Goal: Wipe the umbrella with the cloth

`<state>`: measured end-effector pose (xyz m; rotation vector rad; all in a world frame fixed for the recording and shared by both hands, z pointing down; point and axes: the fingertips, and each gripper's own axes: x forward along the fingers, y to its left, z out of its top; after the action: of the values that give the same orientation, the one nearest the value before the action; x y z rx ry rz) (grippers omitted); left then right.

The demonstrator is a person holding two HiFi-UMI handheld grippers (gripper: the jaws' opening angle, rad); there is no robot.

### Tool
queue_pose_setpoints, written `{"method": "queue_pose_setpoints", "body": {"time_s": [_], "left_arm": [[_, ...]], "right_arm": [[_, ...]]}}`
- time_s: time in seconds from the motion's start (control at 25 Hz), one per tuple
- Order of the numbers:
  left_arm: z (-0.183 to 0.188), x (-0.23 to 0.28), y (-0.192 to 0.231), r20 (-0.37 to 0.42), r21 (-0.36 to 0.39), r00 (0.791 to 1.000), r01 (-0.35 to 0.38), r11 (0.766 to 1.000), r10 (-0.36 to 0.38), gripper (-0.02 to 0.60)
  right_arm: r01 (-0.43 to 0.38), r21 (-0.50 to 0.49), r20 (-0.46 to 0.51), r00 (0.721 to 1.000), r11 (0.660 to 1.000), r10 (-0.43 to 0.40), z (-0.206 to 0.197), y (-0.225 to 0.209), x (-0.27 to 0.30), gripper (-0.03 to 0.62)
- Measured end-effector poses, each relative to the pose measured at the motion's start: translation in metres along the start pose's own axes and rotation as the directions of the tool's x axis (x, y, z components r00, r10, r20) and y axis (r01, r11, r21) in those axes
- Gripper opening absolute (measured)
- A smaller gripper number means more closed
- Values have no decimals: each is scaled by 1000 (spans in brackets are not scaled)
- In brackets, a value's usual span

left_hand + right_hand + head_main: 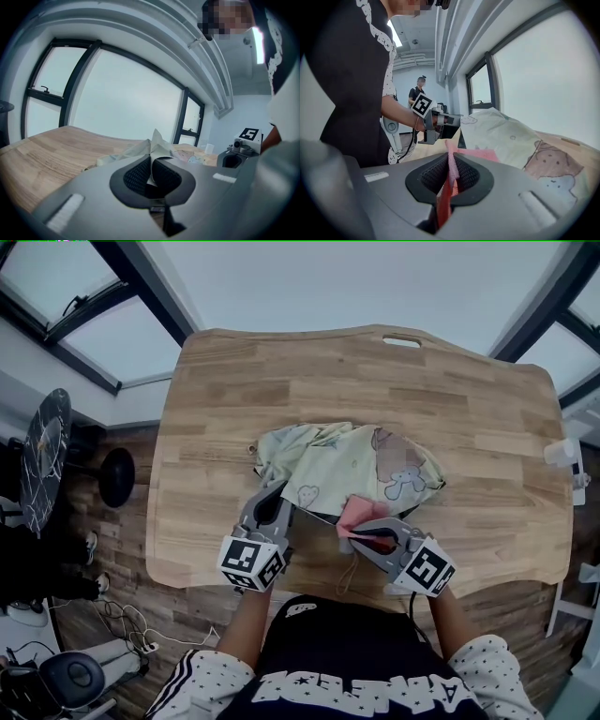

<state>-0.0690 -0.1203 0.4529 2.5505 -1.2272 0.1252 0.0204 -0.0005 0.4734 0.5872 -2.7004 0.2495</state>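
Pink, crumpled cloth (354, 514) pinched in the closed right gripper (361, 533), resting on the near edge of the cream, cartoon-printed fabric umbrella (375, 460) collapsed mid-way on the pale wooden table (281, 371); left gripper (277, 498) clamped on a canopy fold, pinning it. Wiping judged in hand; next, a light-pressure sweep across the canopy.

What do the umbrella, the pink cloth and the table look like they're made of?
Umbrella: thin matte fabric, likely synthetic; it crumples in soft folds and carries printed bears.
Cloth: soft, slightly fuzzy textile, perhaps microfibre; it bends limply.
Table: pale wood or wood-look laminate; it shows plank grain and a smooth finish.
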Motion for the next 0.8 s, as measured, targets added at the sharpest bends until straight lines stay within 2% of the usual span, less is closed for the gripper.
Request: {"method": "queue_pose_setpoints", "body": {"time_s": [0.08, 0.24, 0.48, 0.68, 0.8], "left_arm": [[0, 0, 0, 0, 1, 1000, 2, 1000, -2, 0], [0, -1, 0, 1, -1, 1000, 3, 1000, -3, 0], [2, -1, -3, 4, 4, 1000, 8, 1000, -8, 0], [2, -2, -5, 1, 6, 1000, 2, 1000, -2, 0], [4, -3, -6, 0, 8, 1000, -1, 1000, 1, 0]], "right_arm": [[-12, 0, 28, 1000, 1000, 12, 9, 2, -4, 26], [-5, 33, 144, 990, 999, 0, 46, -2, -24, 26], [148, 6, 153, 977, 989, -147, 79, -58, -66, 27], [341, -78, 184, 928, 937, -323, 98, -126, -85, 27], [360, -182, 142, 931, 915, -337, 103, -148, -79, 27]]}}
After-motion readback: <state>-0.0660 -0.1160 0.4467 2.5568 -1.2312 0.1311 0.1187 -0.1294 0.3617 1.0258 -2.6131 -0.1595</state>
